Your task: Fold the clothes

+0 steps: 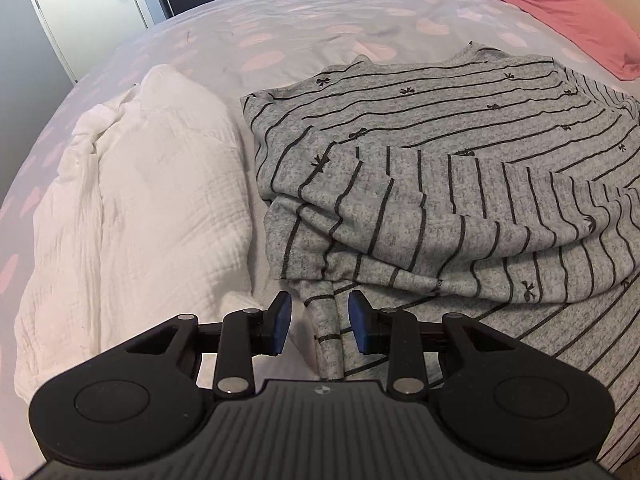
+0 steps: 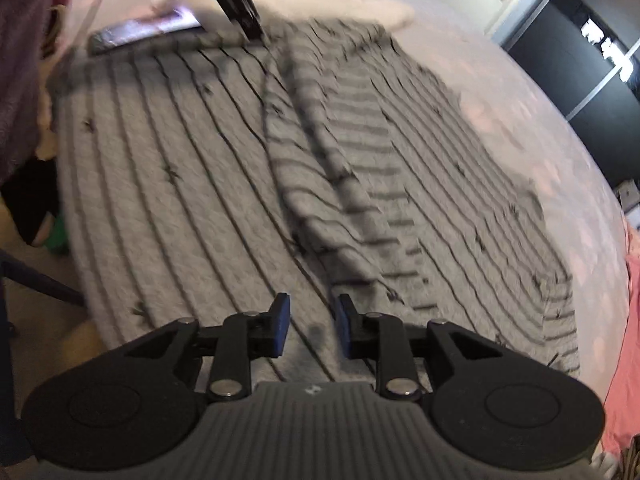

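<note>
A grey sweater with thin black stripes and small bows (image 1: pixel 440 184) lies partly folded on the bed. A narrow sleeve end (image 1: pixel 330 332) runs from it toward me and passes between the blue pads of my left gripper (image 1: pixel 320 322), which is open and not pinching the cloth. In the blurred right wrist view the same sweater (image 2: pixel 200 200) spreads wide, a folded ridge running down its middle. My right gripper (image 2: pixel 313 328) hovers open just over its near part, with nothing gripped. The left gripper (image 2: pixel 236 0) shows at the top, by the sleeve.
A folded white crinkled garment (image 1: pixel 140 200) lies left of the sweater. The bedsheet (image 1: pixel 280 32) is pale with pink blotches. A pink pillow (image 1: pixel 560 8) sits at the far right. A door (image 1: pixel 80 0) stands behind. The bed's edge and floor (image 2: pixel 40 288) lie at the left.
</note>
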The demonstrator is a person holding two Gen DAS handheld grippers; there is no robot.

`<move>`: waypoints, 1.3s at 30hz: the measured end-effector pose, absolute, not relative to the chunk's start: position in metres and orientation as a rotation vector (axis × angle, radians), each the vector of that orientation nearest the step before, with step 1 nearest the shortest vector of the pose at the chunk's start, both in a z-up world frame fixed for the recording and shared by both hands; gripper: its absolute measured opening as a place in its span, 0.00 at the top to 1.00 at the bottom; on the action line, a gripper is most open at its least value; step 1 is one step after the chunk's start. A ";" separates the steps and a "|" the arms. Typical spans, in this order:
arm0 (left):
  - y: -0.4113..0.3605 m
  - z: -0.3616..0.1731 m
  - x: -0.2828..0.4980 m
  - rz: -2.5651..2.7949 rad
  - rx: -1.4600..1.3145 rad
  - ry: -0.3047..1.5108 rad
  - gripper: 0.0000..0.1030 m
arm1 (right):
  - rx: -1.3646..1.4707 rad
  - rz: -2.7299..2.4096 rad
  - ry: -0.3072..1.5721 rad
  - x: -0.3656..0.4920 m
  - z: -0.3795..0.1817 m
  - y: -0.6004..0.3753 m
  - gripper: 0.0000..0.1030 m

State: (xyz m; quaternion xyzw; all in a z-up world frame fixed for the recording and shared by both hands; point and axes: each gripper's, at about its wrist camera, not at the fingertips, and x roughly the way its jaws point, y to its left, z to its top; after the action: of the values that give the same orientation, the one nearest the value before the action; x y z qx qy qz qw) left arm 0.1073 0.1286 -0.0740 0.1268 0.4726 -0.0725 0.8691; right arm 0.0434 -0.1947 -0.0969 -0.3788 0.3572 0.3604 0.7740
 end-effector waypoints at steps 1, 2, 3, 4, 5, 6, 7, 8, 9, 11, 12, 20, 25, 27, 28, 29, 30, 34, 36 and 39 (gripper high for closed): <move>0.128 -0.074 0.108 -0.152 0.263 0.988 0.72 | -0.810 0.758 0.779 0.050 -0.099 -0.195 0.63; 0.128 -0.074 0.109 -0.152 0.261 0.987 0.72 | -0.800 0.739 0.783 0.056 -0.101 -0.195 0.59; 0.128 -0.074 0.109 -0.150 0.259 0.988 0.72 | -0.786 0.733 0.782 0.063 -0.102 -0.195 0.53; 0.129 -0.075 0.110 -0.148 0.254 0.991 0.72 | -0.773 0.729 0.783 0.069 -0.104 -0.195 0.52; 0.130 -0.075 0.112 -0.147 0.249 0.994 0.72 | -0.761 0.734 0.792 0.073 -0.106 -0.196 0.52; 0.130 -0.076 0.112 -0.145 0.245 0.996 0.72 | -0.754 0.740 0.805 0.077 -0.109 -0.196 0.52; 0.131 -0.077 0.113 -0.142 0.243 0.998 0.72 | -0.754 0.741 0.815 0.080 -0.112 -0.196 0.53; 0.132 -0.077 0.113 -0.139 0.241 1.000 0.72 | -0.752 0.741 0.824 0.082 -0.115 -0.195 0.54; 0.132 -0.077 0.114 -0.136 0.240 1.001 0.72 | -0.744 0.738 0.829 0.084 -0.116 -0.196 0.55; 0.134 -0.078 0.114 -0.133 0.238 1.005 0.72 | -0.729 0.713 0.838 0.088 -0.114 -0.196 0.68; 0.135 -0.079 0.114 -0.131 0.238 1.007 0.72 | -0.719 0.692 0.840 0.090 -0.112 -0.198 0.84; 0.144 -0.089 0.115 -0.113 0.227 1.016 0.72 | -0.555 0.453 0.759 0.095 -0.062 -0.233 0.93; 0.144 -0.087 0.114 -0.111 0.234 1.016 0.72 | -0.443 0.314 0.741 0.100 -0.042 -0.260 0.94; 0.141 -0.086 0.114 -0.107 0.242 1.010 0.72 | -0.394 0.263 0.752 0.103 -0.040 -0.274 0.94; 0.139 -0.084 0.113 -0.110 0.249 1.001 0.72 | -0.373 0.243 0.758 0.105 -0.039 -0.279 0.94; 0.135 -0.081 0.111 -0.122 0.263 0.983 0.72 | -0.373 0.252 0.763 0.103 -0.041 -0.279 0.94; 0.131 -0.079 0.109 -0.138 0.287 0.959 0.72 | -0.386 0.259 0.764 0.102 -0.044 -0.277 0.94; 0.105 -0.077 0.103 -0.215 0.451 0.868 0.72 | -0.430 0.278 0.751 0.100 -0.046 -0.268 0.94; 0.096 -0.082 0.103 -0.238 0.515 0.863 0.72 | -0.424 0.275 0.745 0.101 -0.044 -0.269 0.94; 0.089 -0.090 0.107 -0.241 0.573 0.869 0.72 | -0.420 0.269 0.737 0.103 -0.042 -0.271 0.94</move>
State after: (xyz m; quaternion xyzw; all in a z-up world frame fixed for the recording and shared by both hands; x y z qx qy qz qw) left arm 0.1073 0.0886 -0.0901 0.2730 0.4141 -0.1150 0.8607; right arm 0.1031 -0.2710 -0.0420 -0.2032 0.3566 0.1301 0.9026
